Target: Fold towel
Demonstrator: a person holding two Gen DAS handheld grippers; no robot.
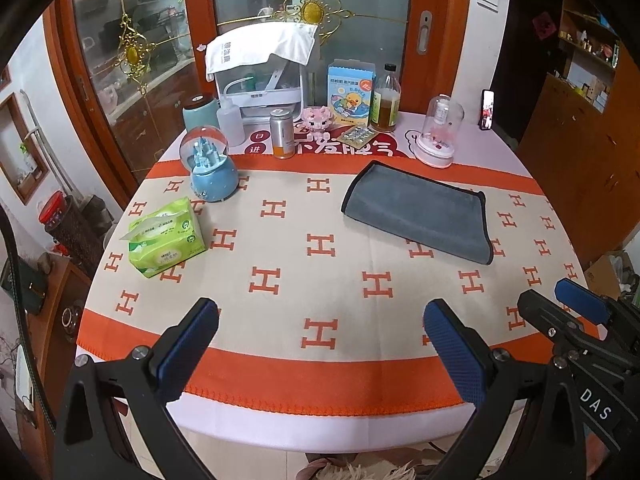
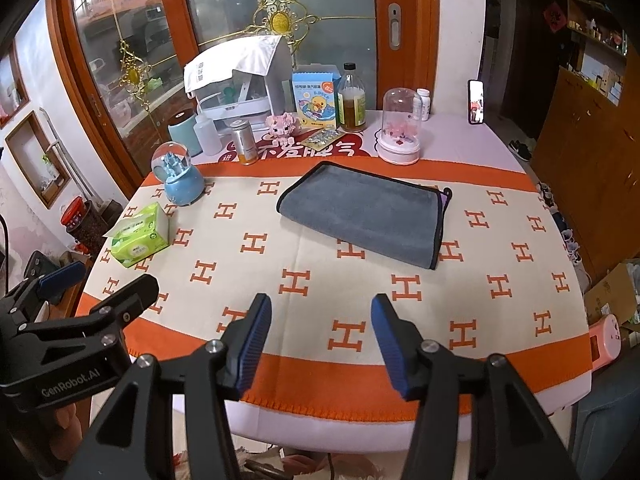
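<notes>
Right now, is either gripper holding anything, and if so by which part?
Nothing is held. The left gripper and right gripper are both open above the table's near edge, and the grey towel lies folded and untouched further back.

Towel (image 1: 418, 210): grey, black-edged. Cloth (image 1: 296, 256): cream with orange H motifs and orange borders. Tissue pack (image 1: 166, 238) at 9 o'clock: green; globe (image 1: 208, 164) at 11 o'clock: blue base; box (image 1: 351, 94) at 12 o'clock: blue with yellow duck; pads (image 1: 188, 352): blue, textured.
</notes>
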